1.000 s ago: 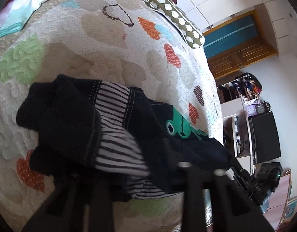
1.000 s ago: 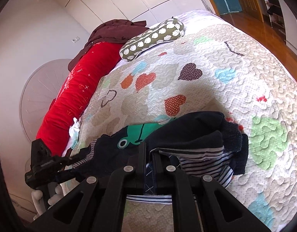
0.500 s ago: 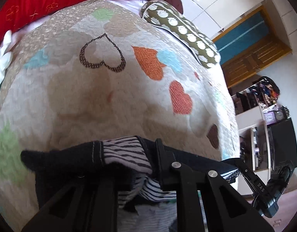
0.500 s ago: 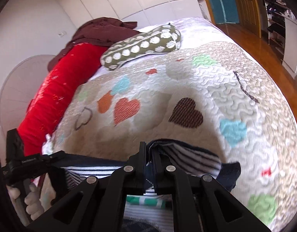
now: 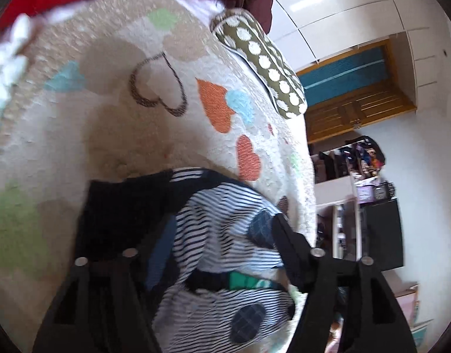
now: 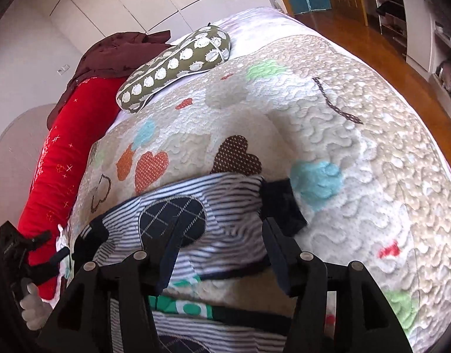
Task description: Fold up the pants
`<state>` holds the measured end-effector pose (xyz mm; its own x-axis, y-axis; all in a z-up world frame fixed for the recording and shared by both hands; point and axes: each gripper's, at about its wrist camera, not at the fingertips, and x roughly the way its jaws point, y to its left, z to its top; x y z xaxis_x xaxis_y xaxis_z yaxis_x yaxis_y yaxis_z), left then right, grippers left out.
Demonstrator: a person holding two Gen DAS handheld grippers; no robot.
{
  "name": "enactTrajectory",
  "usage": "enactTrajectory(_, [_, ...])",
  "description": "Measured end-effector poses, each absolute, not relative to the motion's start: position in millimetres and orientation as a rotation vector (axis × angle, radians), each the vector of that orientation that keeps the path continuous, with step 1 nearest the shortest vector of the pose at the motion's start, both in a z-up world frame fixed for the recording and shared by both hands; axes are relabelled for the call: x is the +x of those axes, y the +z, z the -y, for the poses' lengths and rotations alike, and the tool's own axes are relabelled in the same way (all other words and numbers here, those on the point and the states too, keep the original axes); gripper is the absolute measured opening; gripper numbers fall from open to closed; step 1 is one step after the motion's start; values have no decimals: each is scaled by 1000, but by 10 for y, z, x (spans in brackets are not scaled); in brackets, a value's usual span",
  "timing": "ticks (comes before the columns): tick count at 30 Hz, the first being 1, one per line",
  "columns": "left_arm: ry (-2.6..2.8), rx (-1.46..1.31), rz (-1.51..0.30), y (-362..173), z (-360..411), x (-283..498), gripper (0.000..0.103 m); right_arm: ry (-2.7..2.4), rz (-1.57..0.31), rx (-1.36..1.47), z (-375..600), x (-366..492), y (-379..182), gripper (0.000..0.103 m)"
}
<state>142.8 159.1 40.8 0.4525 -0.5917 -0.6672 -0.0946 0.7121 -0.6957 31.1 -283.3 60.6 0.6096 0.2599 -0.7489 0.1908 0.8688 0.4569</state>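
Note:
The pants are navy with a black-and-white striped inside, dark oval patches and a green print. They lie spread on the heart-patterned quilt. My left gripper is open just above them, its fingers either side of the striped cloth. In the right wrist view the pants lie flat with a navy cuff to the right. My right gripper is open over them and holds nothing. The left gripper shows at the far left edge of that view.
A green polka-dot pillow, a red bolster and a maroon garment lie at the head of the bed. White cloth lies at the left bed edge. Shelves and a black cabinet stand beyond the right edge.
Both grippers carried the pants up and away from me across the quilt, then opened and let go. The pants now lie spread with the striped inside facing up.

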Motion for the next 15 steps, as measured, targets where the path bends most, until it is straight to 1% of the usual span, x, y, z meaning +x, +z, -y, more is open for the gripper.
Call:
enactTrajectory(3, [-256, -623, -1051, 422, -1669, 1139, 74, 38, -922, 527, 2919, -90, 591, 63])
enactTrajectory(8, [-159, -446, -1086, 123, -1648, 737, 74, -4, -926, 525, 3033, -700, 439, 63])
enactTrajectory(12, [-127, -383, -1120, -186, -1554, 604, 74, -10, -938, 554, 3020, -894, 285, 63])
enactTrajectory(14, [-109, -367, -1135, -300, -1450, 575, 78, -6, -953, 567, 2987, -923, 195, 63])
enactTrajectory(15, [-91, -346, -1127, -321, -1400, 550, 78, -8, -957, 568, 2961, -938, 157, 63])
